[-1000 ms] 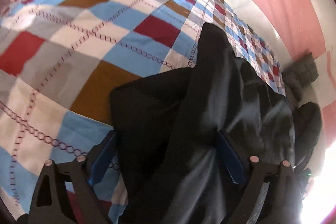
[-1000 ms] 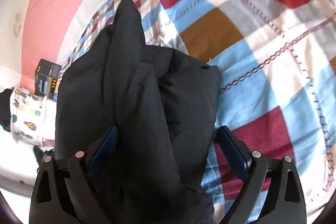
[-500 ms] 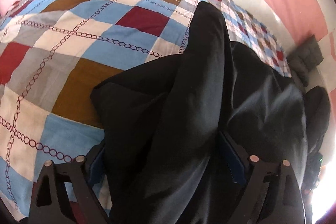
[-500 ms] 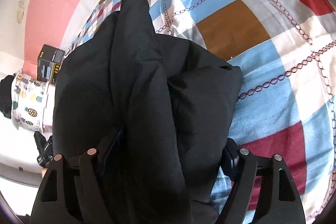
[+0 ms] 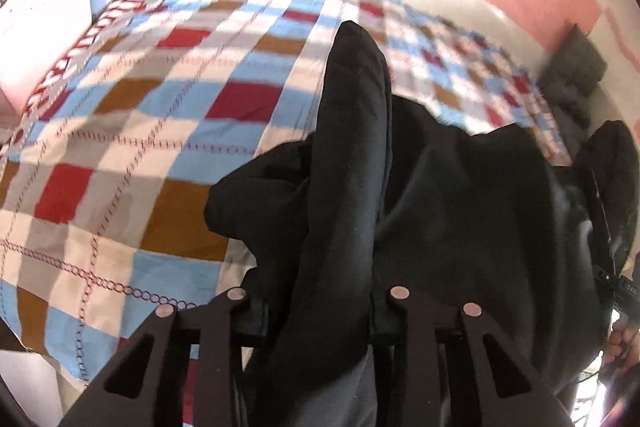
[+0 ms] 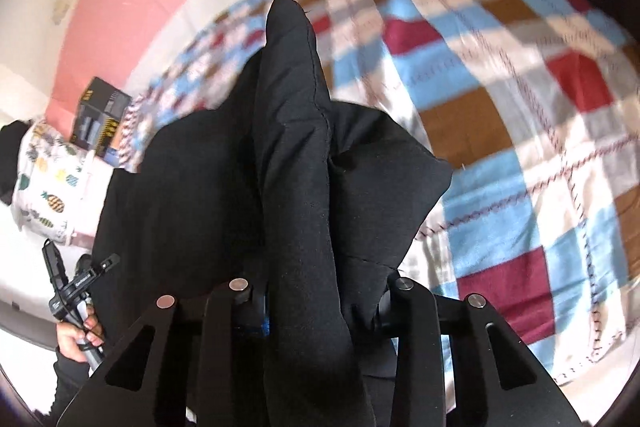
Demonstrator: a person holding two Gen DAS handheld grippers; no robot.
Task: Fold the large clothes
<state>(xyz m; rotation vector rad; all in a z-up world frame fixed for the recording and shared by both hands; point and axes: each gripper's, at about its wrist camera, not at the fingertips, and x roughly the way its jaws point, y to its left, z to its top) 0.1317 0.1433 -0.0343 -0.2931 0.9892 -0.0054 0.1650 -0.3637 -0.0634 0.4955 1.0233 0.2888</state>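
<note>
Plainly the fold is only partway, as a judgement from how things lie: one bed (image 5: 168, 131) fills both views, spread with a single checked quilt in blue, red, brown and cream; on and above it hangs one large black garment (image 5: 460, 211), bunched and lifted, not yet lying flat in any tidy layered shape; part of it trails on the quilt while a ridge of cloth rises between each pair of fingers; so the carrying-over of a gathered edge looks to be in hand, and the laying down, smoothing and any further folds remain to be done. The garment sits toward the near edge of the bed, with a blunt corner of cloth jutting sideways over a brown square in each view. Two claws are at work; the left claw (image 5: 320, 311) is closed on a thick fold of the black garment, and the right claw (image 6: 324, 307) likewise grips a fold of it, the cloth squeezed between the fingers in both. Smaller things come next: one pineapple-print pillow (image 6: 52, 183) beside the bed; one dark printed box (image 6: 98, 115) against the pink wall; one grey cushion-like thing (image 5: 576, 75) at the far corner, too blurred to name surely; and one bare hand (image 6: 78, 337) holding the other claw's handle.
</note>
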